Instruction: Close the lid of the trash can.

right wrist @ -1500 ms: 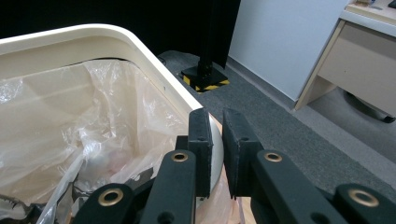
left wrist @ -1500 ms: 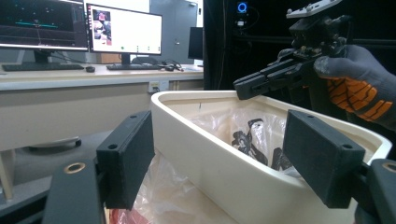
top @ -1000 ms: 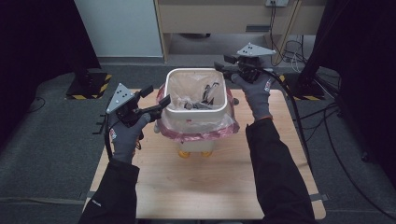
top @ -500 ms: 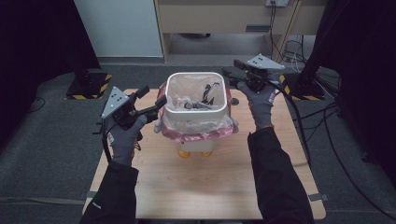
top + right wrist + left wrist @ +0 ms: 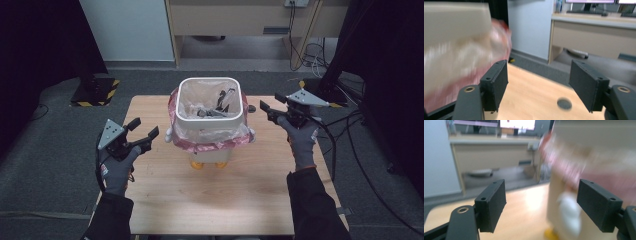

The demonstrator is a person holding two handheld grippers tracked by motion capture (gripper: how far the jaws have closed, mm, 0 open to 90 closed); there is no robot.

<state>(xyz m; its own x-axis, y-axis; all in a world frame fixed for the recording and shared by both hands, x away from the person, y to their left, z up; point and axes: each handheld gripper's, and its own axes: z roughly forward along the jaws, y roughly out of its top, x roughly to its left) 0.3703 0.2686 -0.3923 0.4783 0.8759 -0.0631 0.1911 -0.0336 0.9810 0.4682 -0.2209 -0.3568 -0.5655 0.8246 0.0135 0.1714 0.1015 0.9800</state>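
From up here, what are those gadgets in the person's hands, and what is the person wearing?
Each hand grips a black tool: the left gripper and right gripper each have two flat black rectangular jaws with small screw holes, a grey three-cornered plate on top and a trailing black cable. The person wears grey gloves and dark sleeves.

Parted hand-held gripper beside blurred bin

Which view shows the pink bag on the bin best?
The high view: the pink bag is sharp, folded over the bin's rim. The left gripper view and the right gripper view catch blurred edges of it.
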